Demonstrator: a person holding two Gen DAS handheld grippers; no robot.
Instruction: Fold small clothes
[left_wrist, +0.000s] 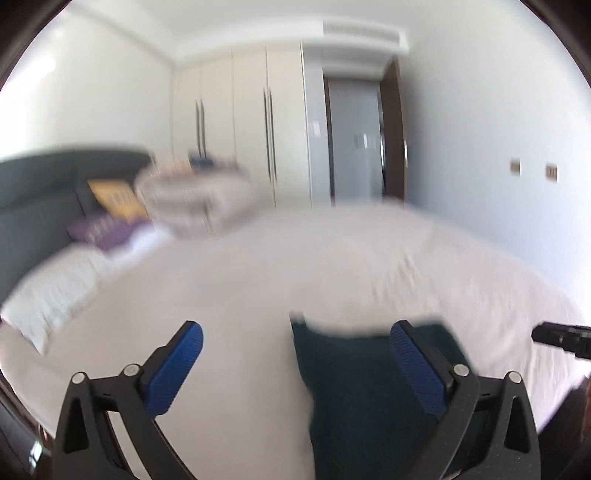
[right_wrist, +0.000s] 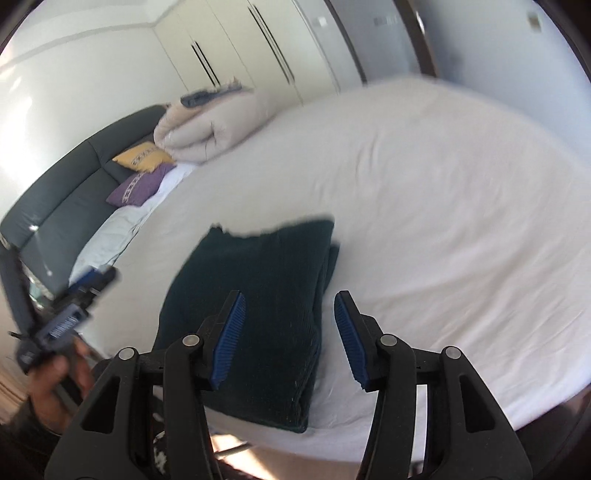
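Note:
A dark green garment (right_wrist: 266, 266), folded into a thick rectangle, lies on the white bed sheet (right_wrist: 443, 221) near the bed's front edge. My right gripper (right_wrist: 290, 295) hovers above its near right part, open, with nothing pressed between the blue pads (right_wrist: 231, 332). In the left wrist view the garment (left_wrist: 354, 387) sits low and to the right, partly behind the right finger. My left gripper (left_wrist: 297, 332) stands wide open and empty above the sheet. A hand (right_wrist: 48, 387) holds the left gripper's body (right_wrist: 62, 321) at the left edge of the right wrist view.
A folded beige duvet (right_wrist: 210, 125) lies at the head of the bed by a yellow cushion (right_wrist: 144, 157), a purple cushion (right_wrist: 138, 188) and a dark headboard (right_wrist: 66, 195). A white pillow (left_wrist: 55, 291) sits at left. Wardrobe doors (left_wrist: 266, 122) and a doorway (left_wrist: 358, 140) stand beyond.

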